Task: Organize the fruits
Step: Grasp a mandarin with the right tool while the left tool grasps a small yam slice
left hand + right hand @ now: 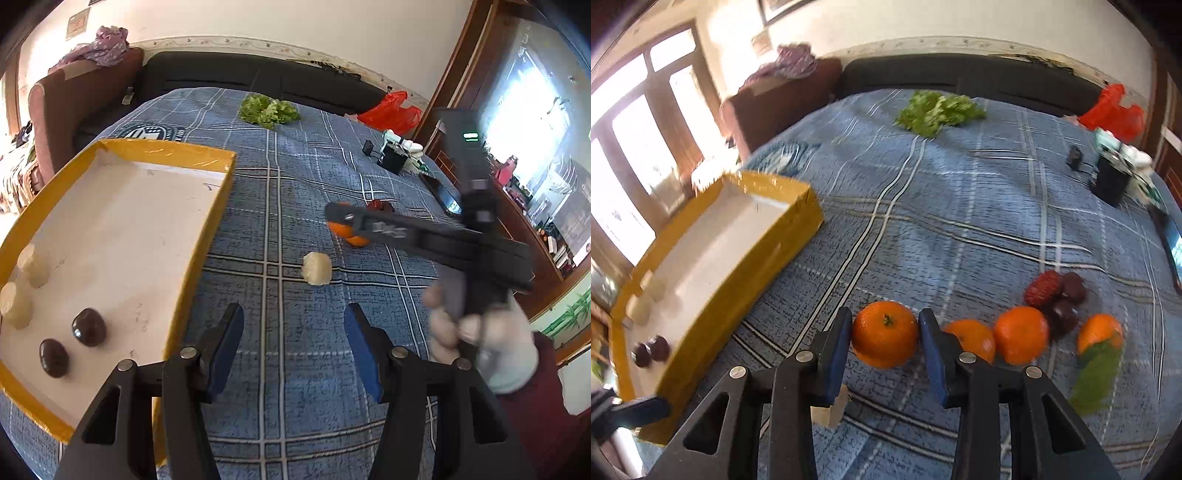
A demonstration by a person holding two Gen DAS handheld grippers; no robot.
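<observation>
In the right wrist view my right gripper (883,332) is shut on an orange (885,334), held between its blue pads above the blue plaid cloth (960,221). Three more oranges (1021,335) and dark red fruits (1056,291) lie to its right. The yellow tray (798,221) sits at left. In the left wrist view my left gripper (293,332) is open and empty over the cloth, beside the tray (192,280). The tray holds two dark fruits (88,326) and two pale pieces (33,264). A pale piece (317,268) lies ahead. The right gripper (347,218) shows there too.
A bunch of green lettuce (267,110) lies at the far side. A red bag (389,112), small black and white devices (395,153) and a phone (445,197) sit at the right edge. A dark sofa (258,75) is behind. A green leaf (1095,376) lies near the oranges.
</observation>
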